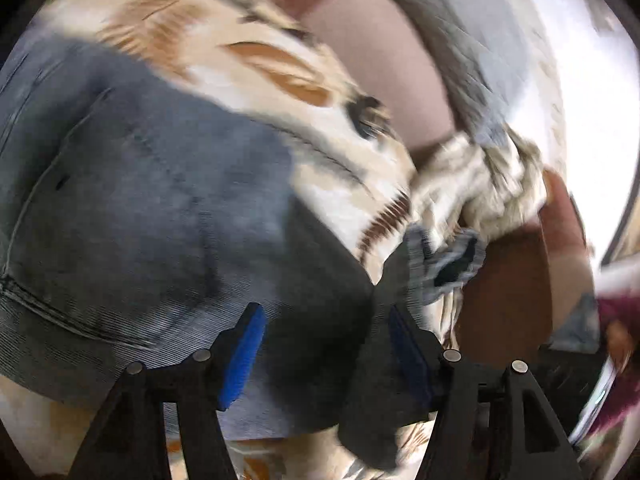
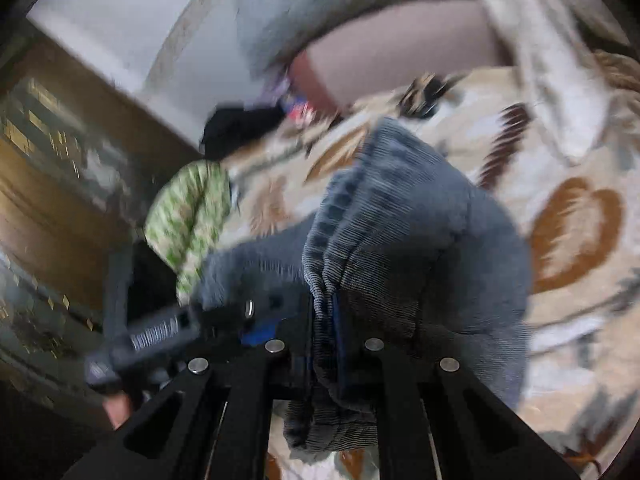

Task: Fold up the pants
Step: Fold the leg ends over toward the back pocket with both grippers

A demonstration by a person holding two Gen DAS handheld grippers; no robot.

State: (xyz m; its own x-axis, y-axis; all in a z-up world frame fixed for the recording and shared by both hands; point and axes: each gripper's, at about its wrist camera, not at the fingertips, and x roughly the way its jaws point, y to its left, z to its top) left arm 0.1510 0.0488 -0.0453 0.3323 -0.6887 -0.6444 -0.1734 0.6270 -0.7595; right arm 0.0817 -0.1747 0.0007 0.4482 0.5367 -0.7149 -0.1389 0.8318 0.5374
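The pants [image 1: 152, 208], grey-blue and finely ribbed, lie on a bed under a cream blanket [image 1: 280, 80] printed with tan and brown leaf shapes. In the left wrist view they fill the left and middle of the picture, with a stitched seam curving along the lower left edge and a darker fold running down between the blue pads. In the right wrist view the pants [image 2: 420, 240] rise in a bunched ridge from the jaws toward the middle of the blanket [image 2: 560, 160].

A brownish headboard or cushion [image 1: 376, 80] stands beyond the blanket, with a grey cloth [image 1: 472, 40] draped over it. A green-and-white patterned cloth [image 2: 188, 216] hangs at the edge of the bed in the right wrist view, just beside a black item [image 2: 236, 128] that is too blurred to name.

The left gripper [image 1: 326, 360] hangs over the pants with its jaws well apart; the dark fold lies in the gap, but the blue pads are not pressing on it. The right gripper [image 2: 324, 344] has its jaws drawn tight together, pinching a gathered fold of the pants that sticks up above them and hangs below them.

The other gripper, a dark handheld tool, shows at the lower left of the right wrist view, with a bit of a hand [image 2: 118, 408] under it. Both pictures are smeared by motion.
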